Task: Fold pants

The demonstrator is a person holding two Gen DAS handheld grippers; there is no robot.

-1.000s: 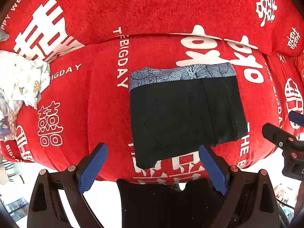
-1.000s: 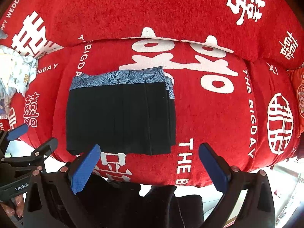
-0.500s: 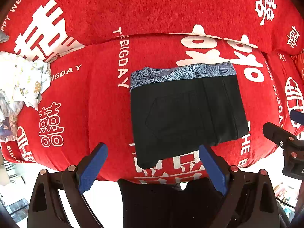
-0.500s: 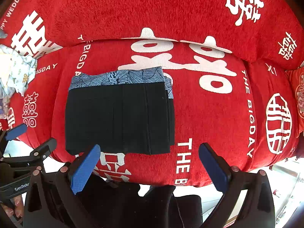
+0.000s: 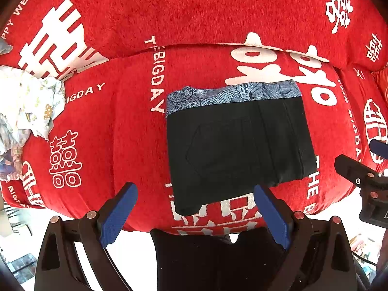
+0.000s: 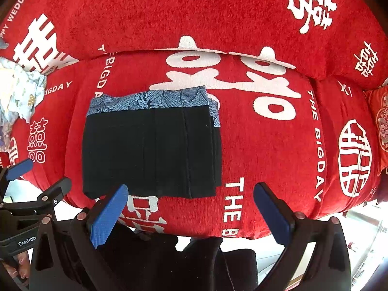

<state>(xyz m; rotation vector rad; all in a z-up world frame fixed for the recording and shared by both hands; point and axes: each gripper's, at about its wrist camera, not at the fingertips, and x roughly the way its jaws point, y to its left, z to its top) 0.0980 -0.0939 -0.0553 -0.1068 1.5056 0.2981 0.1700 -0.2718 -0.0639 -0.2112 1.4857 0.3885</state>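
Laundry first, way over on the left: a crumpled pale printed cloth [image 5: 29,104] sits bunched on the red cover, well apart from everything else. It shows up in the right wrist view too [image 6: 20,94], squeezed against the edge of the frame, so I can't really tell what kind of garment it is.

Moving right, the red sofa cover [image 5: 109,126] with its white characters and "THE BIGDAY" lettering takes up pretty much the whole background, seat cushion and backrest both.

Next, the left gripper [image 5: 195,212]. Its blue pads are spread wide apart with nothing between them, hanging over the front edge of the seat, close to the near edge of the pants. In the right wrist view the same gripper pokes in at the lower left [image 6: 36,181], with a bit of the person's hand [image 6: 17,266] just visible under it.

Middle of the seat cushion: the pants [image 5: 240,143], folded into a neat dark rectangle lying flat, with a blue patterned band along the far edge. A pocket outline shows on the top layer. From the right wrist camera [image 6: 151,145] you can see the stacked layers stepping out a little on the right side.

Then the right gripper [image 6: 190,214], also wide open and holding nothing, sitting low at the front of the seat with its left pad near the pants' front edge. It peeks into the left wrist view at far right [image 5: 363,169].
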